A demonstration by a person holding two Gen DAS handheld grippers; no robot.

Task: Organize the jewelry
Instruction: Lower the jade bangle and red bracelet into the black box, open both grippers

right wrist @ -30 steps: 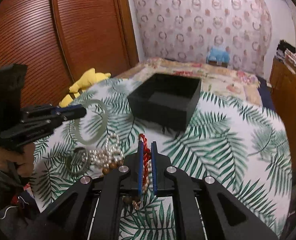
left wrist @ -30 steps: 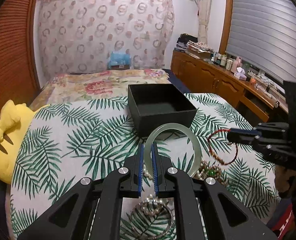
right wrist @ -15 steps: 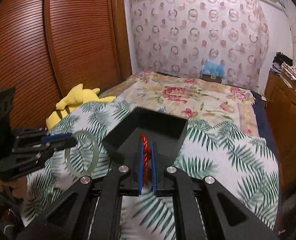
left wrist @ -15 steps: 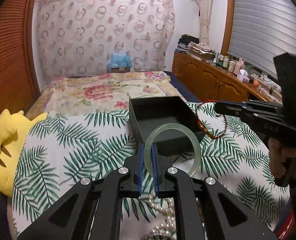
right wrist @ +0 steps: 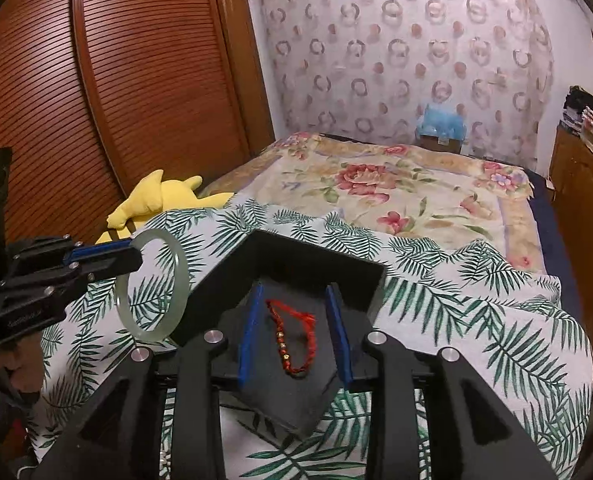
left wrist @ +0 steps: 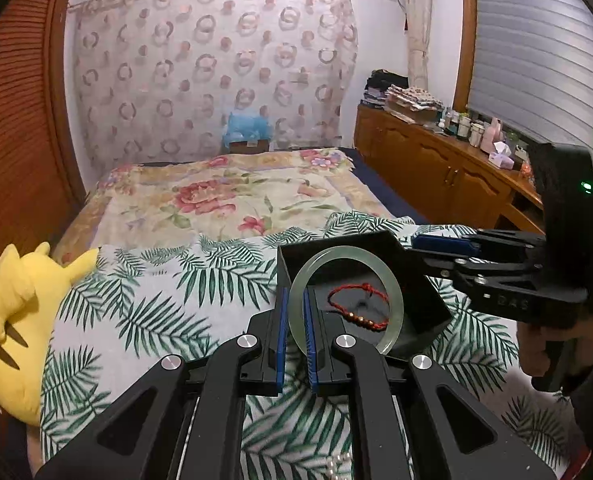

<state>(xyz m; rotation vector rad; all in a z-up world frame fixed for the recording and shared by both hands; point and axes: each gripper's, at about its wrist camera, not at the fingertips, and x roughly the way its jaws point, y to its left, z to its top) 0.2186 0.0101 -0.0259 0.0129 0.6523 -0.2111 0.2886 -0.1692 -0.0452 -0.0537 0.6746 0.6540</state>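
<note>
Left claw (left wrist: pixel 294 334) grips the jade bangle (left wrist: pixel 346 298) by its rim, holding it upright just ahead of its tips and over the near edge of the black box (right wrist: pixel 296 276). Our right claw (right wrist: pixel 294 336) is spread wide and empty, its blue pads standing either side of the red bracelet (right wrist: pixel 294 336), which lies flat on the box floor directly beneath and between them.

To do this step well, we should draw the right claw straight up and back so neither pad catches the cord. Then we carry the bangle forward until its whole ring is past the box wall, tip it toward flat, lower it close to the floor and only then release. Jade is hard and likely brittle, so a drop from height risks a chip. Setting it beside the bracelet rather than on top keeps the pieces apart.

Half a second ago the right claw was clamped on the bracelet above the box; now it has let go and the bracelet rests inside. The bangle has moved from short of the box to over its near edge. The pearls (left wrist: pixel 338 466) on the bed below our left claw are now barely in view.
</note>
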